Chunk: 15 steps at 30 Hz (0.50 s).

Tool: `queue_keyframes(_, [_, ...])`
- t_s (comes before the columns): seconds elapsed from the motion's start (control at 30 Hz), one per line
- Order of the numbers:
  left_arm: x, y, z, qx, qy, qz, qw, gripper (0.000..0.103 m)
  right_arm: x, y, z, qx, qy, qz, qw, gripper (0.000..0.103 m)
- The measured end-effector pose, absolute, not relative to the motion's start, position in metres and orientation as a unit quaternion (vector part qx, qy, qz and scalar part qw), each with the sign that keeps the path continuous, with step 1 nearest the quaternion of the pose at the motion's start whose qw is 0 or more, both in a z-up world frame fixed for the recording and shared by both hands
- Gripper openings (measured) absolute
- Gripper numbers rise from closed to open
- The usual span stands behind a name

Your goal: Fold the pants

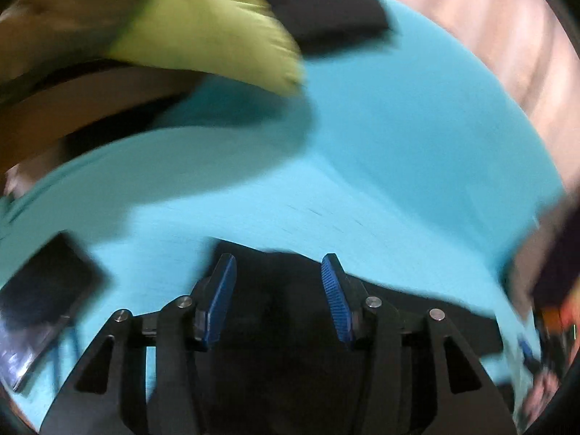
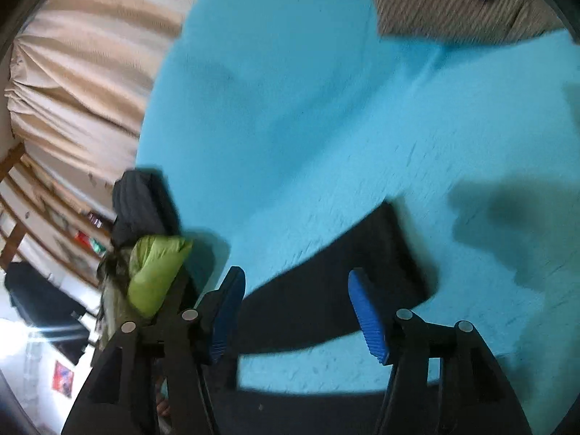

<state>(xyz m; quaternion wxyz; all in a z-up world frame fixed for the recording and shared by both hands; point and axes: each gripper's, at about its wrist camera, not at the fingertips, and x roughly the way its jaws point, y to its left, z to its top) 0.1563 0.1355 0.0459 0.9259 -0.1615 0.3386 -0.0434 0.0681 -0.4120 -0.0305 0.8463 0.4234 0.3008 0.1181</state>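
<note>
Black pants [image 2: 326, 290] lie on a turquoise sheet [image 2: 290, 108]; one leg stretches up to the right in the right wrist view, another dark part crosses the bottom. My right gripper [image 2: 295, 279] is open, its blue pads either side of the leg, above it. In the left wrist view the black pants [image 1: 282, 311] lie under and between my open left gripper [image 1: 279, 264]. Both views are motion-blurred; whether the fingers touch the fabric cannot be told.
A green pillow [image 1: 203, 32] and a black folded cloth [image 1: 326, 3] lie at the bed's far side; both show in the right wrist view, the pillow [image 2: 156, 268] at left. A dark flat object [image 1: 43, 282] lies at left. Beige curtain [image 2: 79, 83] beyond.
</note>
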Motion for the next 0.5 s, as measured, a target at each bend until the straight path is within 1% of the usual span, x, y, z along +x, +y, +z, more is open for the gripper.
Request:
queue_keyframes(0.1, [0.159, 0.100, 0.038, -0.097, 0.369, -0.069, 0.922, 0.047, 0.080, -0.399, -0.045, 0.397, 0.348, 0.096, 0.844, 0.056])
queue_keyframes(0.13, [0.160, 0.091, 0.035, -0.073, 0.376, -0.061, 0.922, 0.047, 0.084, -0.397, -0.054, 0.387, 0.375, 0.072, 0.839, 0.058])
queue_keyframes(0.17, [0.162, 0.083, 0.029, -0.049, 0.392, -0.049, 0.917, 0.047, 0.087, -0.399, -0.066, 0.386, 0.401, 0.046, 0.829, 0.051])
queue_keyframes(0.2, [0.162, 0.082, 0.025, -0.044, 0.403, -0.043, 0.913, 0.047, 0.087, -0.401, -0.073, 0.396, 0.404, 0.041, 0.823, 0.049])
queue_keyframes(0.33, [0.170, 0.093, 0.000, -0.078, 0.458, -0.042, 0.885, 0.048, 0.080, -0.410, -0.078, 0.426, 0.394, 0.050, 0.813, 0.050])
queue_keyframes(0.37, [0.167, 0.098, -0.002, -0.092, 0.456, -0.051, 0.884, 0.053, 0.079, -0.410, -0.078, 0.425, 0.395, 0.053, 0.813, 0.050])
queue_keyframes(0.4, [0.167, 0.099, -0.003, -0.101, 0.453, -0.061, 0.883, 0.062, 0.079, -0.409, -0.079, 0.424, 0.396, 0.055, 0.813, 0.050])
queue_keyframes(0.43, [0.168, 0.102, -0.003, -0.112, 0.453, -0.072, 0.882, 0.066, 0.079, -0.409, -0.079, 0.423, 0.397, 0.056, 0.813, 0.050])
queue_keyframes(0.5, [0.168, 0.100, -0.004, -0.120, 0.449, -0.087, 0.881, 0.081, 0.081, -0.408, -0.077, 0.419, 0.399, 0.056, 0.814, 0.051])
